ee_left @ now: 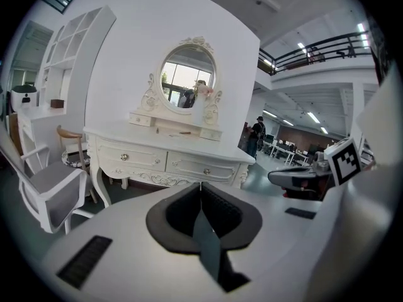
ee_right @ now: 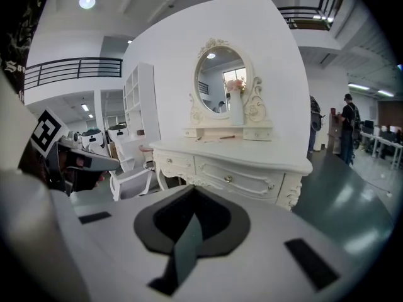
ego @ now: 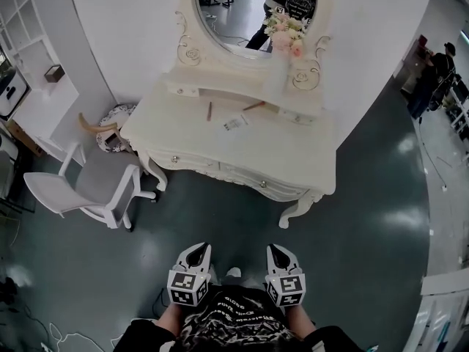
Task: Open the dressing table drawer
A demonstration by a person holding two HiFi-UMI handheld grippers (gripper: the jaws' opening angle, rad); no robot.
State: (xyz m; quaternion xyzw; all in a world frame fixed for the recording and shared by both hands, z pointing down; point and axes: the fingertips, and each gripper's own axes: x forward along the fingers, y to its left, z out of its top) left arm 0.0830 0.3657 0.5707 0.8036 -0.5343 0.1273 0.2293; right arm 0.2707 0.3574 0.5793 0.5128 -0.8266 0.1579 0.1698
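The white dressing table with an oval mirror stands ahead of me across the dark floor. Its front has two drawers, both closed: the left drawer and the right drawer, each with a small knob. My left gripper and right gripper are side by side close to my body, well short of the table. Both are shut with nothing between their jaws. In the left gripper view the left gripper points at the drawers. The right gripper faces the right drawer.
A white chair stands left of the table, with a wooden stool behind it and white shelves beyond. On the table are a vase of flowers, a pencil and a paper. A person stands far right.
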